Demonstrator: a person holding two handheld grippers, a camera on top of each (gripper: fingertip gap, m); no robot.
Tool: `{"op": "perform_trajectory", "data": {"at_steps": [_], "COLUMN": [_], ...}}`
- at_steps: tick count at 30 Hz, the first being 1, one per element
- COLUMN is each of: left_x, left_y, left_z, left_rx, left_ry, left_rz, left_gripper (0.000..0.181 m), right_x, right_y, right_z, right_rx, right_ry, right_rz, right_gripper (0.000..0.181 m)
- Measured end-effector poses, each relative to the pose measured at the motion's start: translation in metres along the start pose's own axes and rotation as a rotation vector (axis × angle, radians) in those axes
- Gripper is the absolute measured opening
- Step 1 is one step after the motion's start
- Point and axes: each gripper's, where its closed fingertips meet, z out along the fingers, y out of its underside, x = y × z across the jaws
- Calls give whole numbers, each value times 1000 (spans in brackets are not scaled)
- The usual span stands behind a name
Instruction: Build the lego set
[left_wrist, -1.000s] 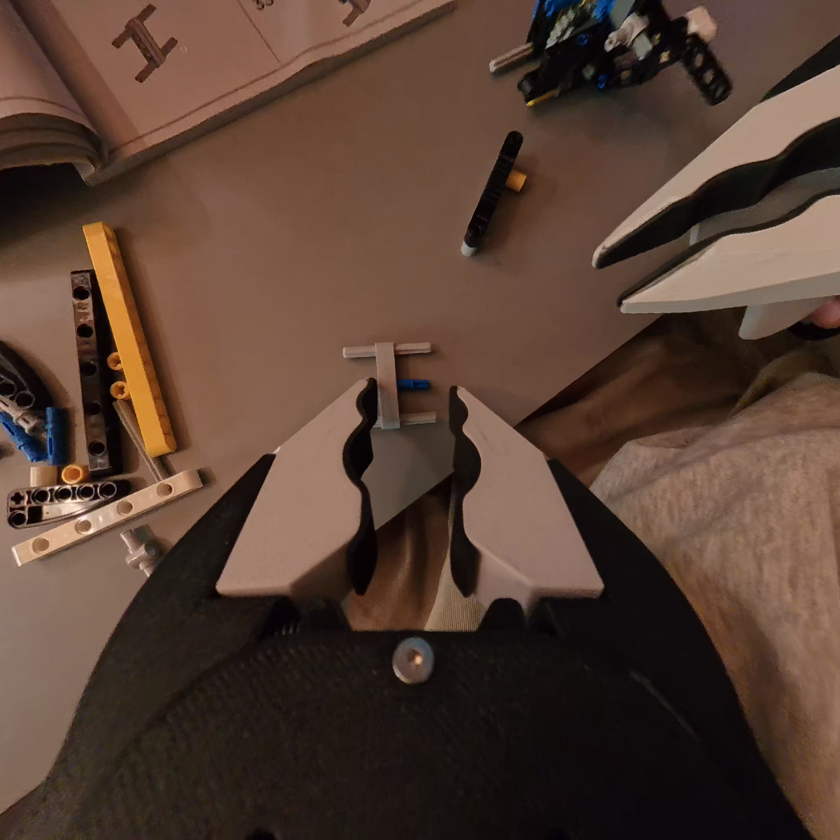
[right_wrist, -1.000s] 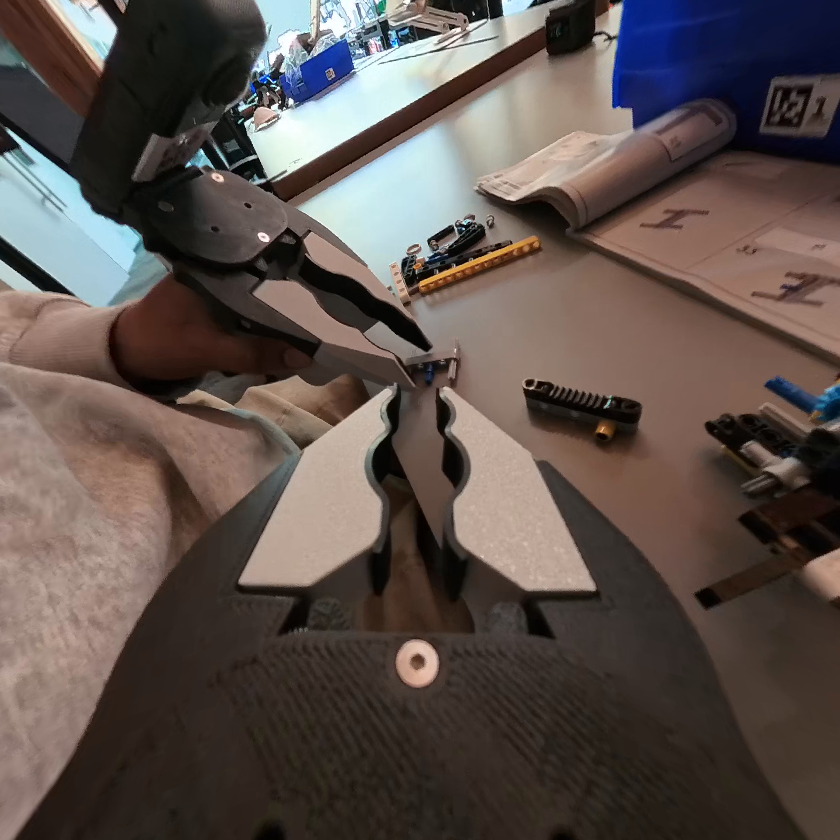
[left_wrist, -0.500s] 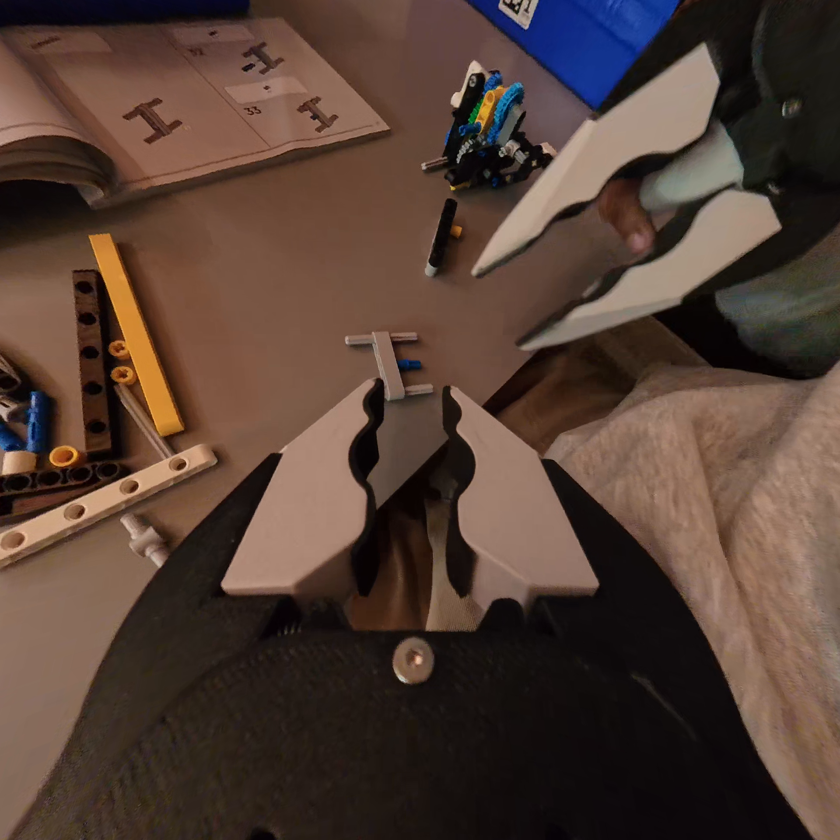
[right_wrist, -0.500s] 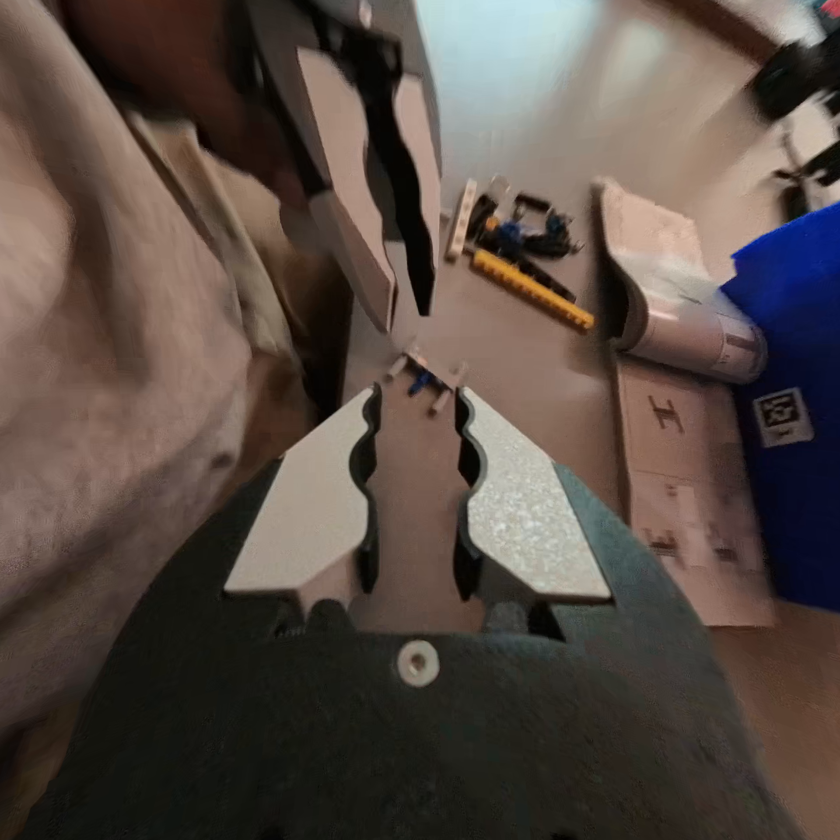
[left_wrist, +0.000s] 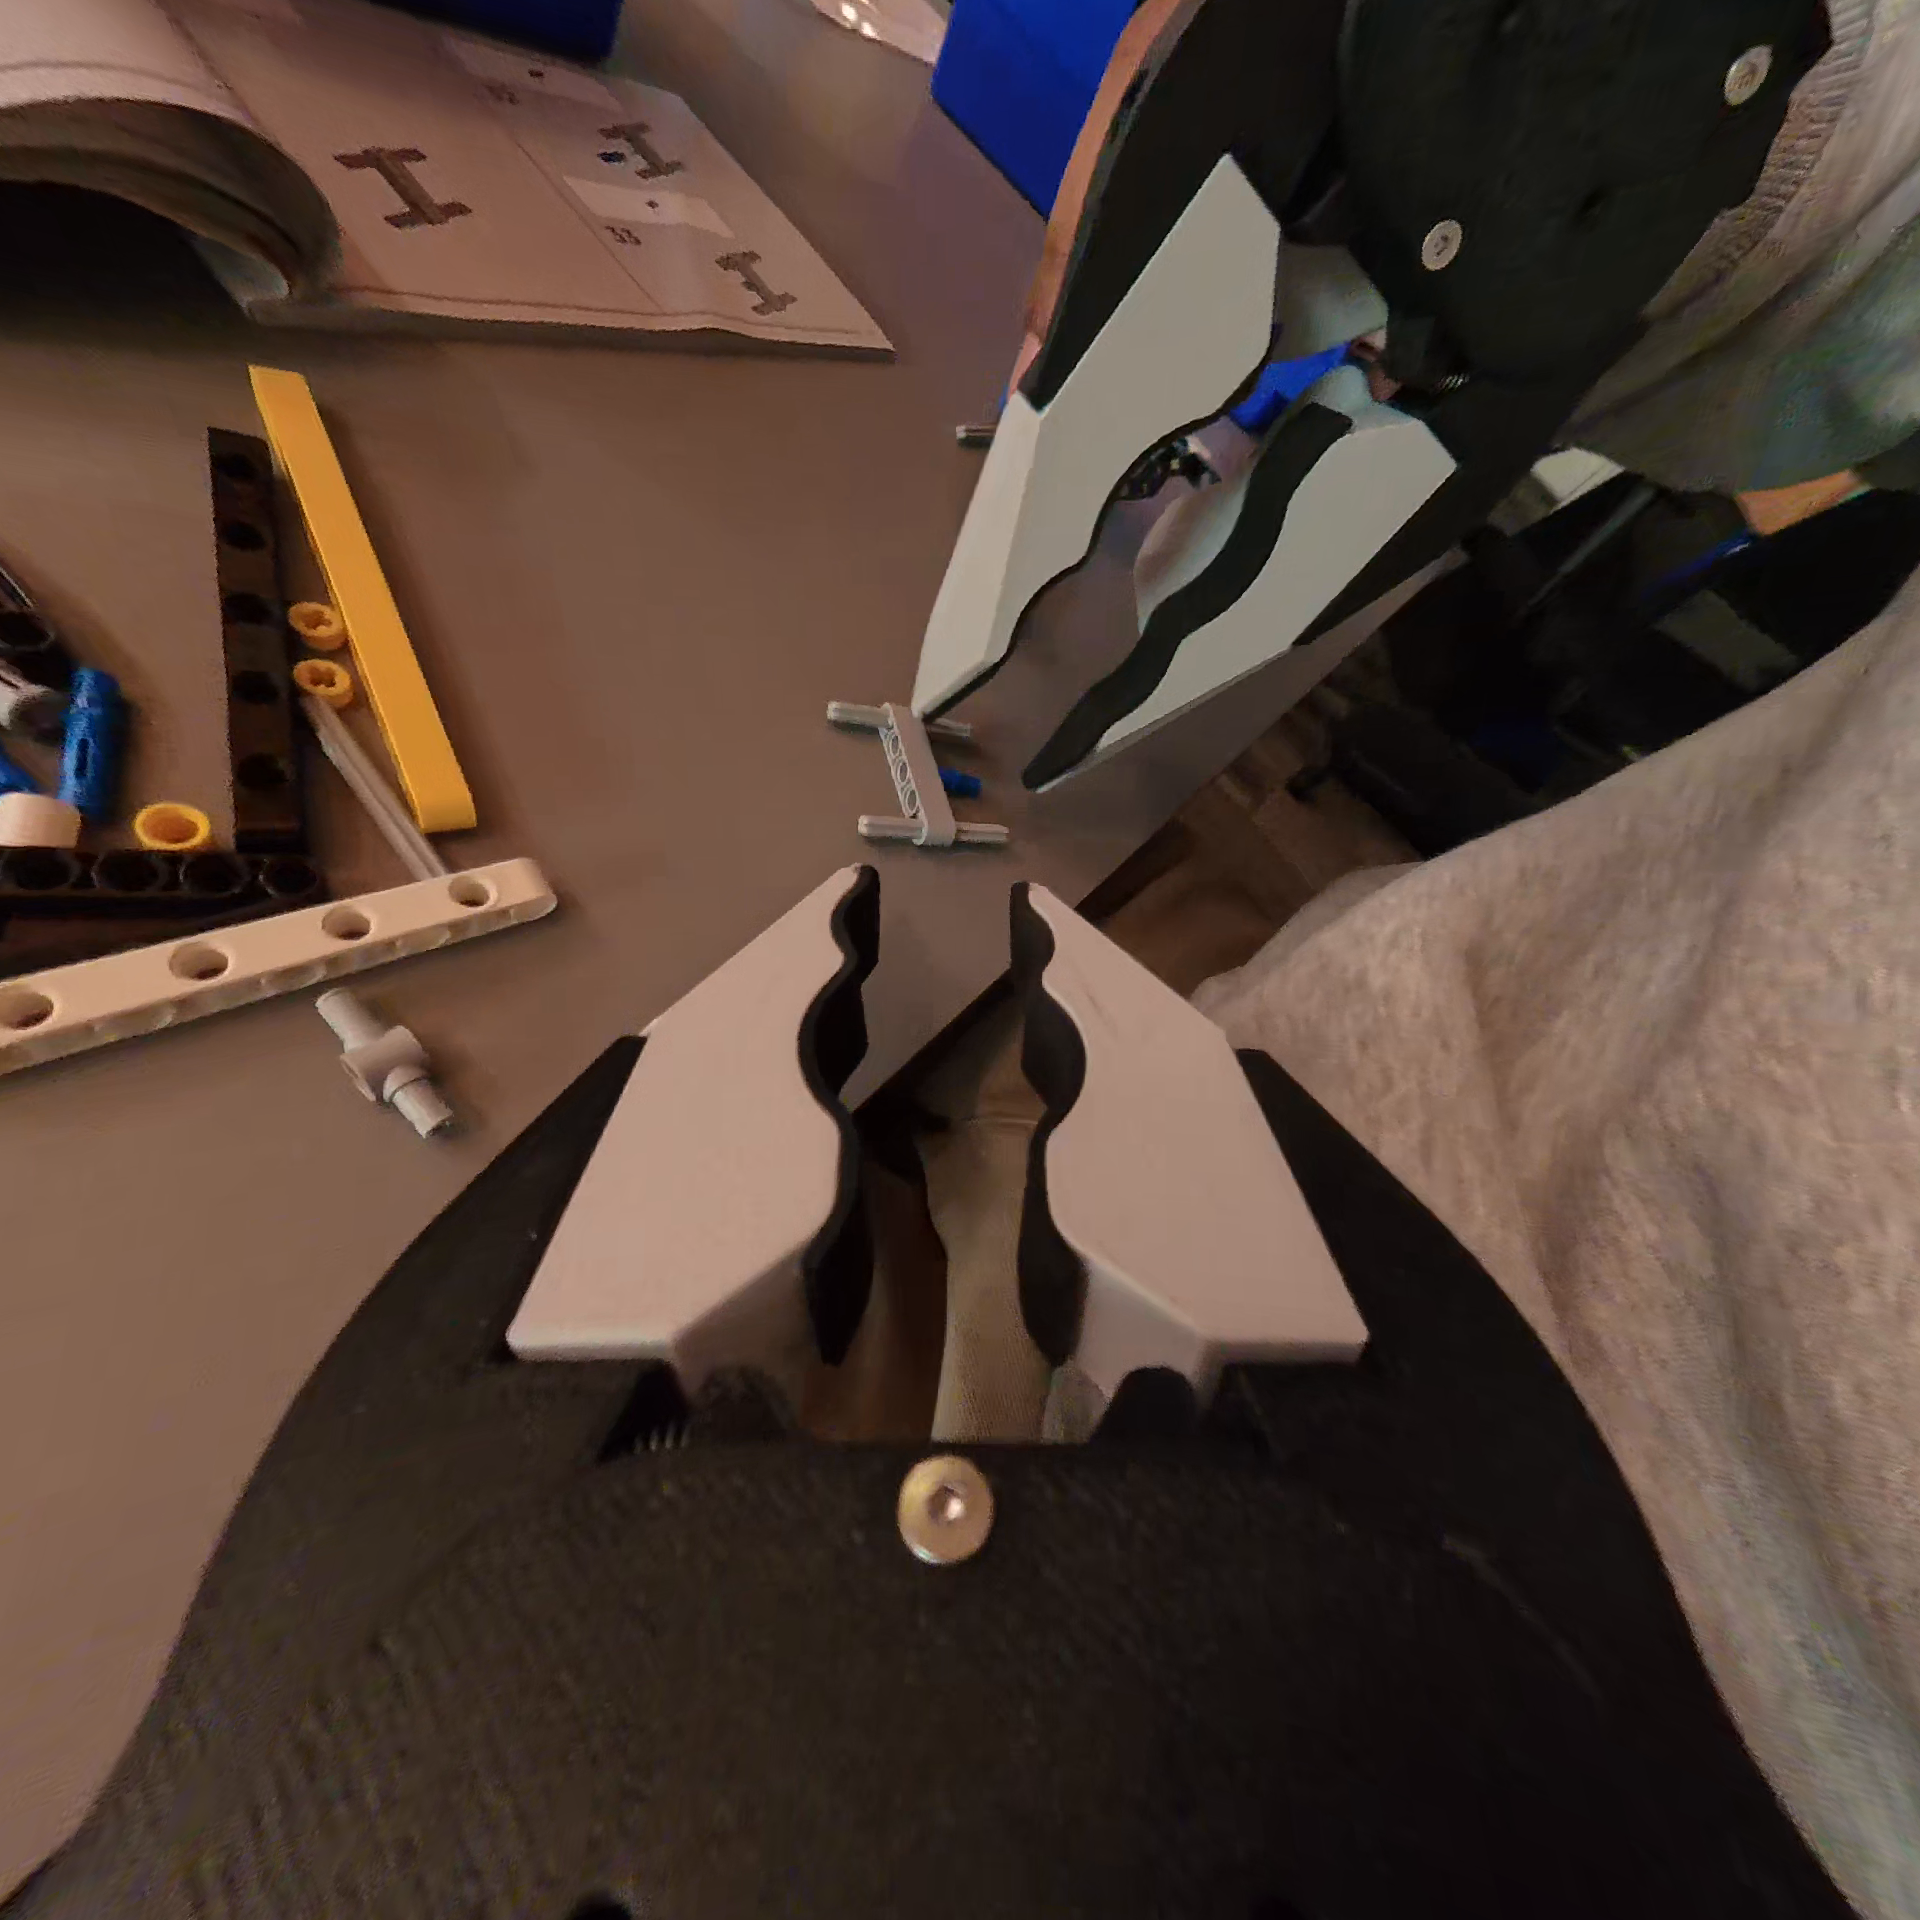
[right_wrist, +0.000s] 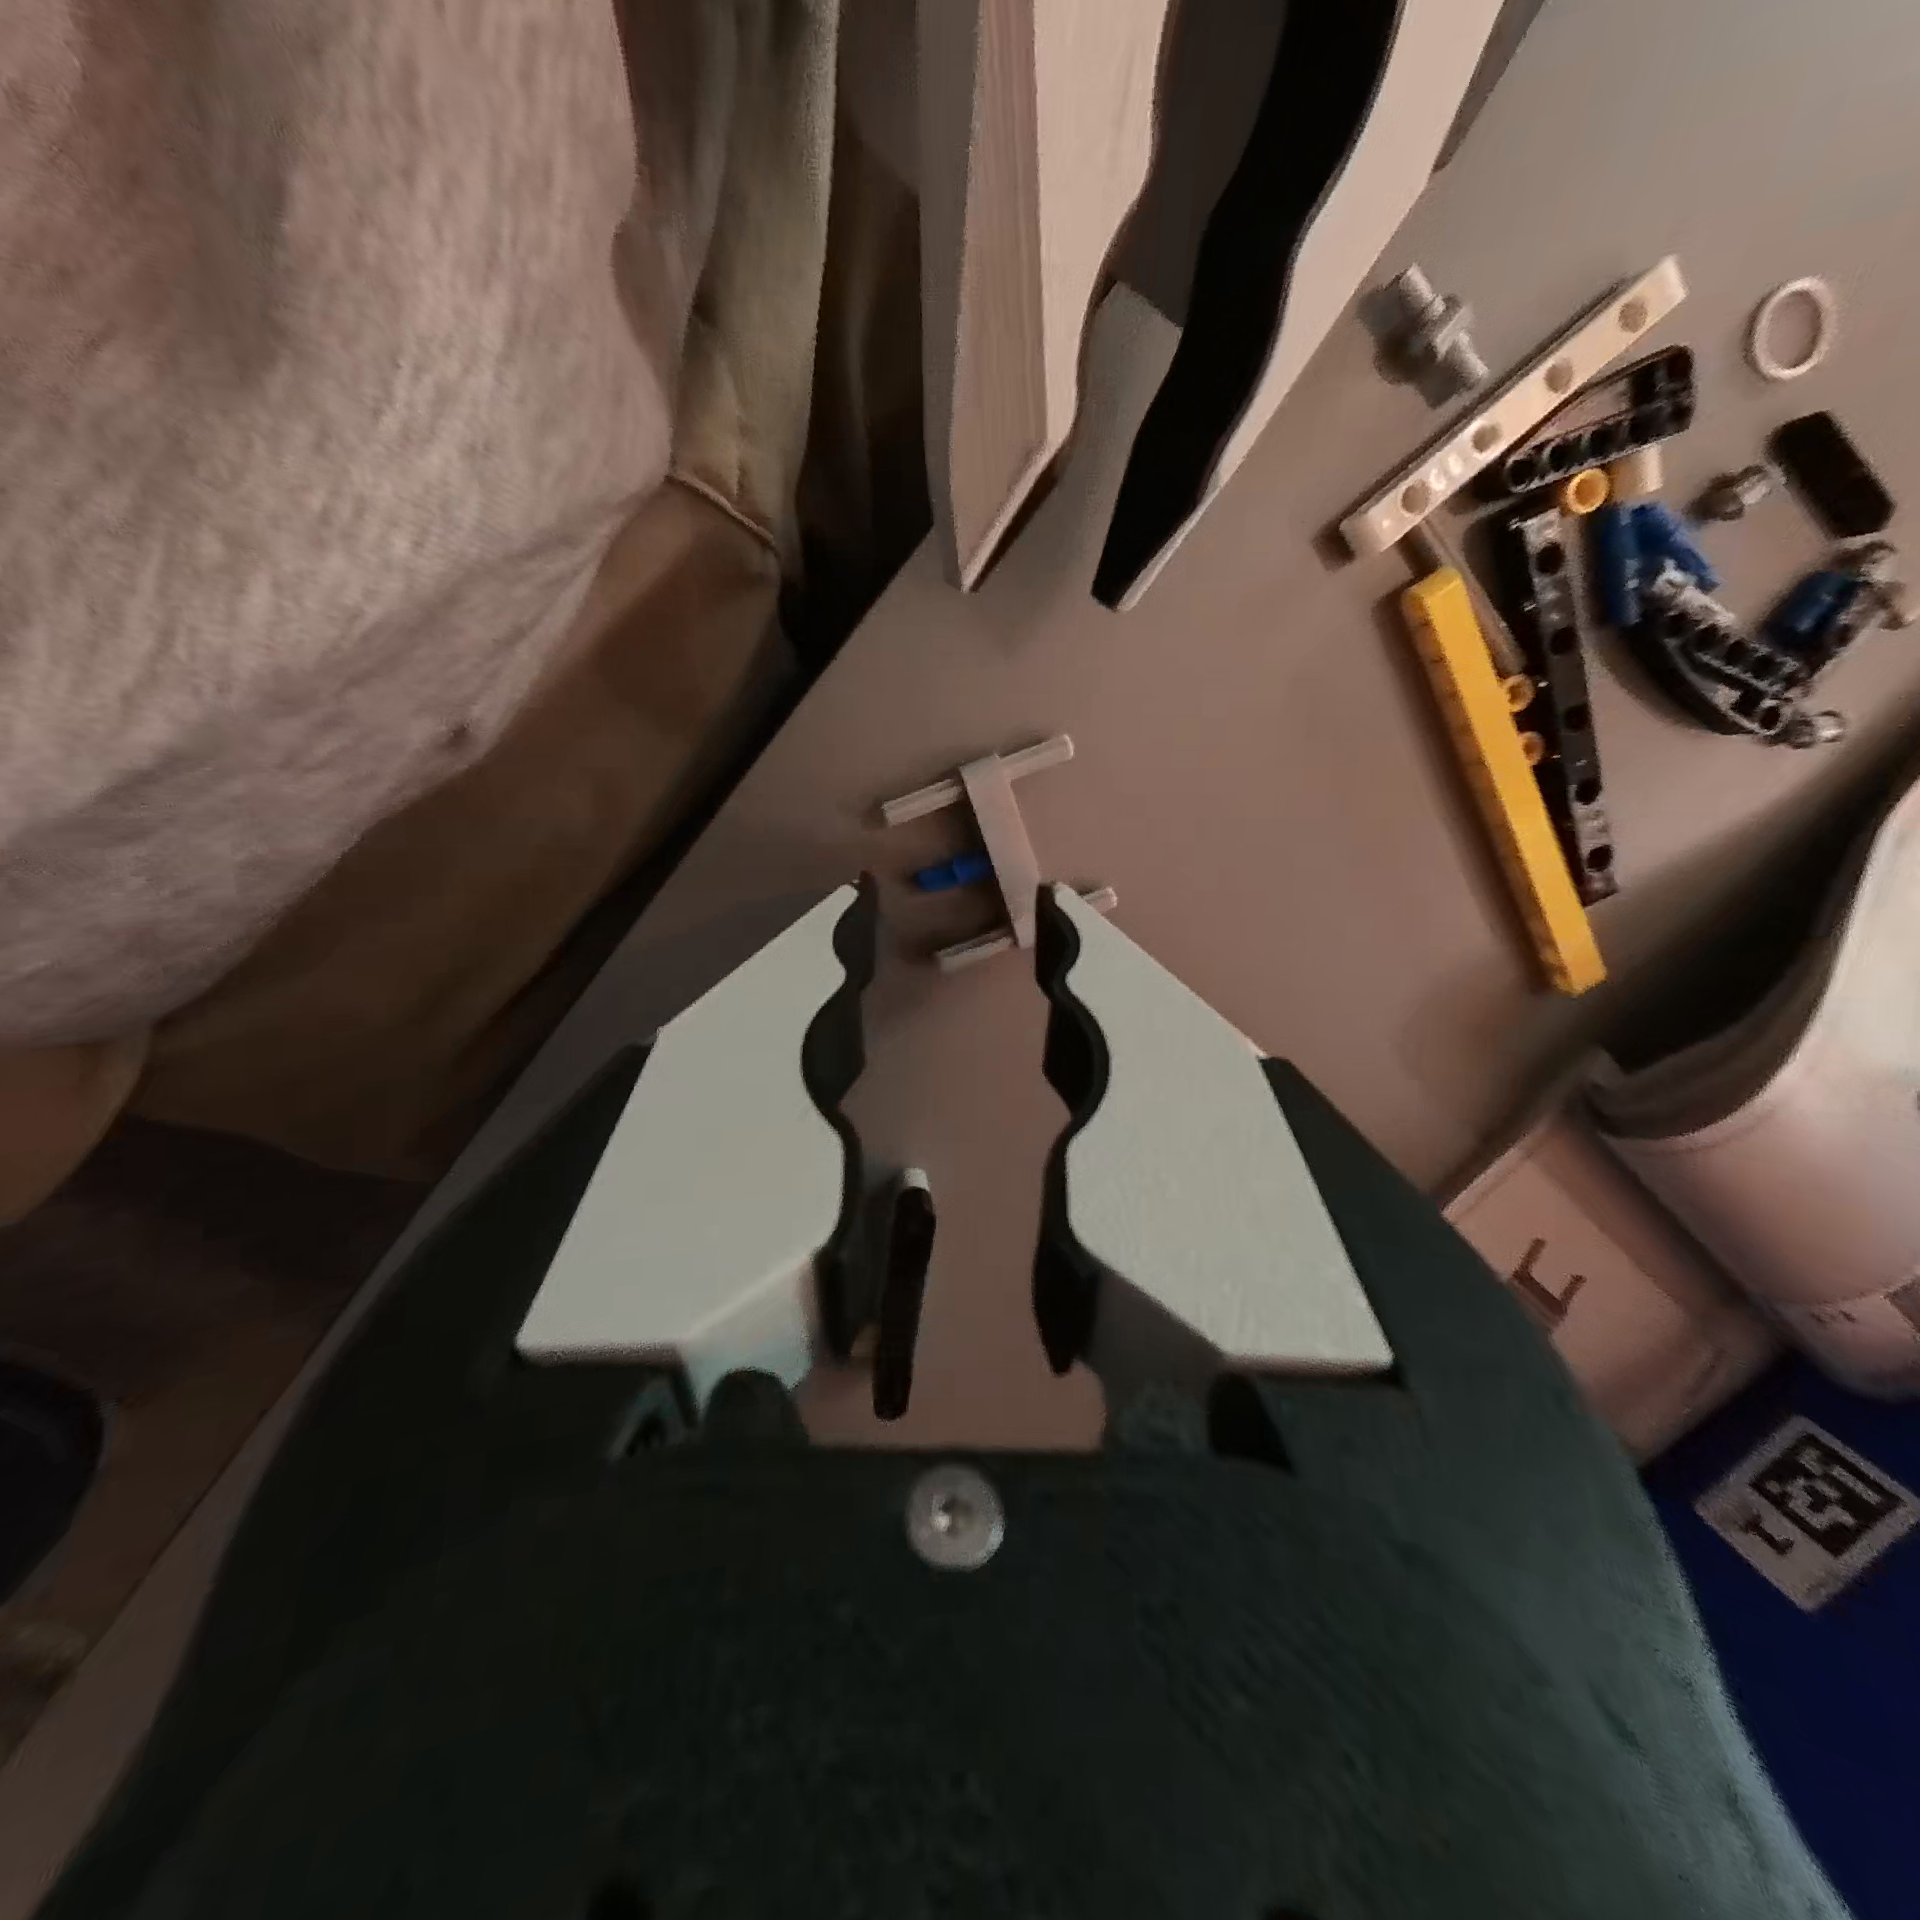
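A small grey beam with two grey cross axles and a blue pin lies flat near the table's front edge. My left gripper is open and empty, just short of its near end. My right gripper reaches down from the upper right, open, with its fingertips beside the assembly's far end and blue pin. In the right wrist view the assembly lies just past my right gripper, its near axle at the right fingertip. The left gripper shows open beyond it.
Loose parts lie to the left: a yellow beam, a black beam, a white beam, a grey connector. An open instruction booklet and a blue bin sit behind. A black toothed piece lies under my right gripper. There is about 5 cm between the tips of the two grippers. About 8 cm separates my left fingertips from the grey connector.
My right gripper has swung in from the right and come down close to the grey assembly. My left gripper has drawn back a little from it. Both stay open.
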Motion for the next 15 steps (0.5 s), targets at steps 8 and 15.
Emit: {"op": "perform_trajectory", "data": {"at_steps": [8, 15], "left_x": [-3, -4], "left_y": [1, 0], "left_z": [2, 2], "left_rx": [25, 26], "left_ry": [90, 93], "left_rz": [-91, -82], "left_gripper": [20, 17], "right_x": [0, -1], "right_y": [0, 1], "right_z": [5, 9], "right_rx": [-24, -35], "right_ry": [-88, -100], "right_rz": [-35, -67], "right_gripper": [30, 28]}}
